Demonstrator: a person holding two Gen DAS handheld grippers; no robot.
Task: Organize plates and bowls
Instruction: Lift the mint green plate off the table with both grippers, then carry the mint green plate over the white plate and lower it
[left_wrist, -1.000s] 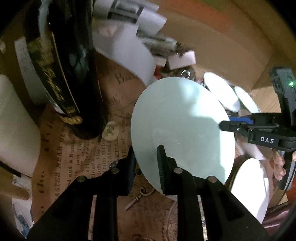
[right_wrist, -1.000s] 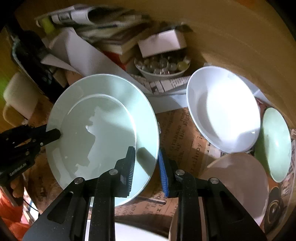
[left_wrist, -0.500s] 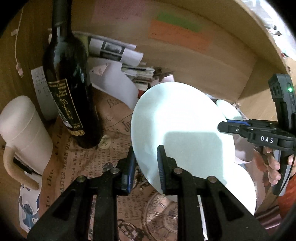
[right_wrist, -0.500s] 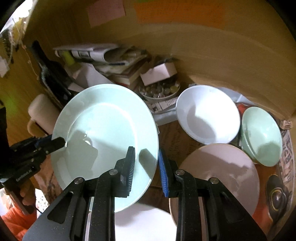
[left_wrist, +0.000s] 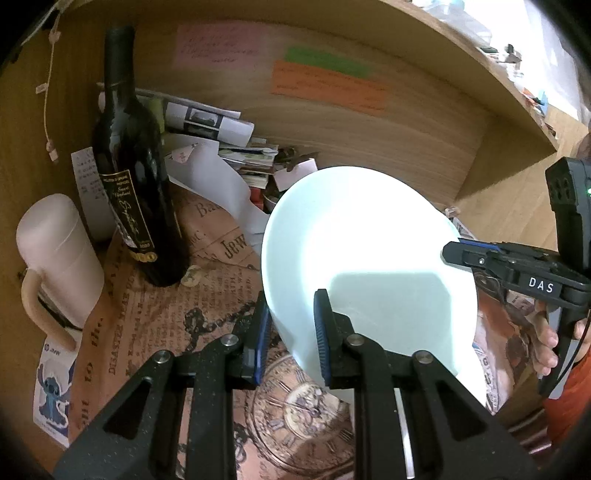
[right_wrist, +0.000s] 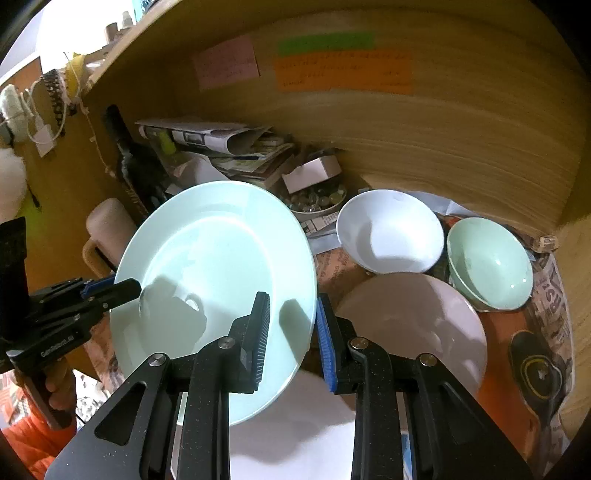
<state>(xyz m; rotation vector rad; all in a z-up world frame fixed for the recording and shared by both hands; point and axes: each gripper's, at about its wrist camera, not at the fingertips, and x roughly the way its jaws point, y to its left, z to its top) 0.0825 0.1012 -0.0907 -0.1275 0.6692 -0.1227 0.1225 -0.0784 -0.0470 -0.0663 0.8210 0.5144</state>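
A wooden alcove (right_wrist: 424, 140) with coloured paper notes (right_wrist: 343, 70) on its back wall holds a cluttered surface covered in newsprint-patterned paper (left_wrist: 207, 310). A pale mint plate (right_wrist: 218, 291) is held tilted above it, gripped from two sides.

In the right wrist view the right gripper (right_wrist: 293, 332) is clamped on the plate's rim at about 4 o'clock of the plate, one finger on its upper face and the blue-padded finger behind it. The left gripper (right_wrist: 135, 286) pinches the rim at about 9 o'clock, with a hand (right_wrist: 61, 387) on its handle below.

In the left wrist view the left gripper (left_wrist: 290, 332) is closed on the plate's (left_wrist: 369, 266) edge at about 7 o'clock, the underside facing the camera, and the right gripper (left_wrist: 452, 253) bites the edge at about 3 o'clock.

Off the plate's 2 o'clock in the right view sit a white bowl (right_wrist: 389, 230) and, to its right, a green bowl (right_wrist: 489, 262); a pink plate (right_wrist: 413, 325) lies just in front of them. At the plate's 10 o'clock stand a dark wine bottle (left_wrist: 133, 177) and a pale mug (left_wrist: 55, 258), with stacked papers (right_wrist: 221, 144) behind.
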